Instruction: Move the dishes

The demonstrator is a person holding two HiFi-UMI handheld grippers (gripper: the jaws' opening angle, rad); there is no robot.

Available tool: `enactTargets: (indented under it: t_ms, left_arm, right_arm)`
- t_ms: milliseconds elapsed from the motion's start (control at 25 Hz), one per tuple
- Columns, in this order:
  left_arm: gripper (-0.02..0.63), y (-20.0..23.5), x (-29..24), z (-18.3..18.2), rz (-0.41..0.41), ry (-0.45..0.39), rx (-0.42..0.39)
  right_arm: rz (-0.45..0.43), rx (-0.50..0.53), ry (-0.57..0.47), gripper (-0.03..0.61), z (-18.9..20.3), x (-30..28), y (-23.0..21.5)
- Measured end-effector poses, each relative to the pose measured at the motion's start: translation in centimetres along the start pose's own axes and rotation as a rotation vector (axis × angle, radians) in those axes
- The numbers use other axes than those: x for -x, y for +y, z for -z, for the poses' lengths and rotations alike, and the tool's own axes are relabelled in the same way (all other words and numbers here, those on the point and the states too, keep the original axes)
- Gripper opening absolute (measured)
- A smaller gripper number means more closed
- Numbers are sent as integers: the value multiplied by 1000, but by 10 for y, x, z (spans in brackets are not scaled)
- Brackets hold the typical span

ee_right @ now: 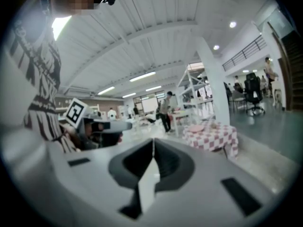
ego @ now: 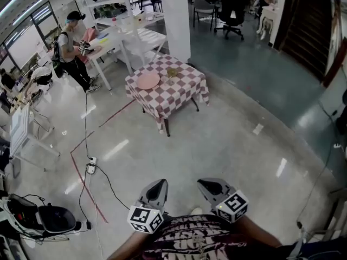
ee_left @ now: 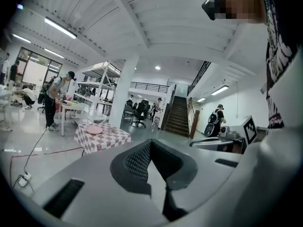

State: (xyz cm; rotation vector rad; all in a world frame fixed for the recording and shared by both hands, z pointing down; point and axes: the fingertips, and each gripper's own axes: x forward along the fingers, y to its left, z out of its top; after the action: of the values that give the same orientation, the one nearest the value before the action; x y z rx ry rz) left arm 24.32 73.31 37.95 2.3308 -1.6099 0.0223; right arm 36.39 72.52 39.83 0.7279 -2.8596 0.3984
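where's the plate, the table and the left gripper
plate [ego: 147, 80], head view, its centre
table [ego: 186, 85], head view, bare checked cloth right of the plate
left gripper [ego: 162, 182], head view, tip of its shut jaws

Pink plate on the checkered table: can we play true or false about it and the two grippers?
1. The pink plate lies on the checkered table. True.
2. The left gripper holds the plate. False: its jaws are shut on nothing, and it is well short of the table.
3. The right gripper has its jaws together. True.
4. The plate is blue. False: it is pink.
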Motion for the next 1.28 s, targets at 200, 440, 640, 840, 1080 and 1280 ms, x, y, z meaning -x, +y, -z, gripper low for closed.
enactTargets:
  t_ms: [200, 440, 640, 840, 1080, 1280]
  left_arm:
    - [29, 6, -9, 9, -50, 22, -3]
    - [29, 9, -25, 13, -38, 24, 17]
    - [29, 6, -49, 20, 30, 56, 10]
    - [29, 18, -69, 20, 85, 84, 5]
    - [29, 60, -97, 0, 125, 89, 11]
    - [29, 102, -116, -15, 132, 95, 23]
  right_arm:
    - [-43, -37, -3, 35, 4, -5, -6]
    - [-36, -44, 19, 35, 9, -7, -19]
    - [4, -54, 44, 35, 16, -14, -34]
    - [38, -64, 63, 35, 21, -35, -44]
    - [77, -71, 54, 35, -2, -79, -59]
    - [88, -71, 43, 35, -21, -125, -70]
